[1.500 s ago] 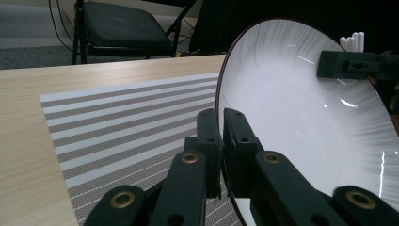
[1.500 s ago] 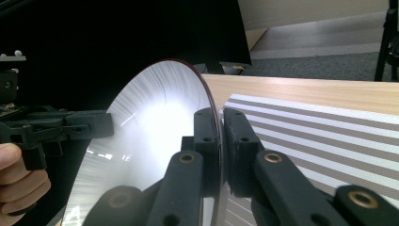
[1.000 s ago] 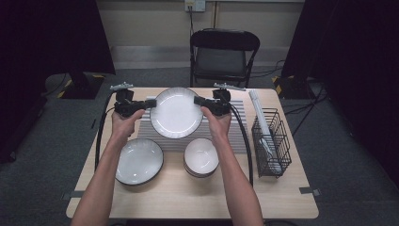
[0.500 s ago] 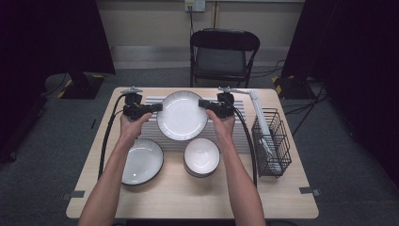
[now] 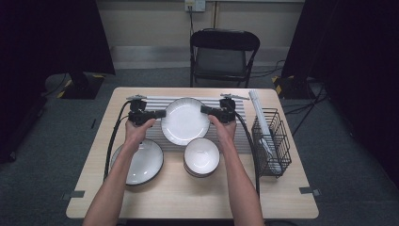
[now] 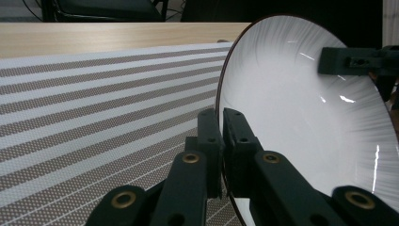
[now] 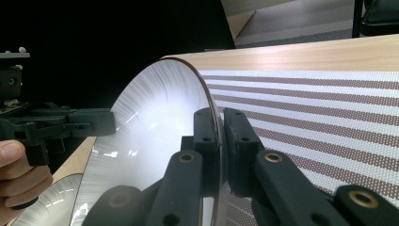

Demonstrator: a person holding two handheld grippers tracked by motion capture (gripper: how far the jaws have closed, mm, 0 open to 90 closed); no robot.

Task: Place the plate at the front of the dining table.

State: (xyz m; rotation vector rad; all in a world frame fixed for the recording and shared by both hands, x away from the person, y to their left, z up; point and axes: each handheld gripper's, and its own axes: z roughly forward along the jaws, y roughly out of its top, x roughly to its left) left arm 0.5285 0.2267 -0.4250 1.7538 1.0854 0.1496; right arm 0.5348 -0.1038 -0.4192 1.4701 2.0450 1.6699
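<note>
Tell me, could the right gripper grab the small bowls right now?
Probably not yet. The right gripper is shut on the plate, sharing it with the left gripper. The bowls sit close by with nothing over them, but it would need to let go first.

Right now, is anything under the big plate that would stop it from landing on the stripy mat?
Nothing visible does. The big plate, pinched at its rim by the left tool and right tool, hangs over bare striped mat; the bowls sit nearer the person.
</note>
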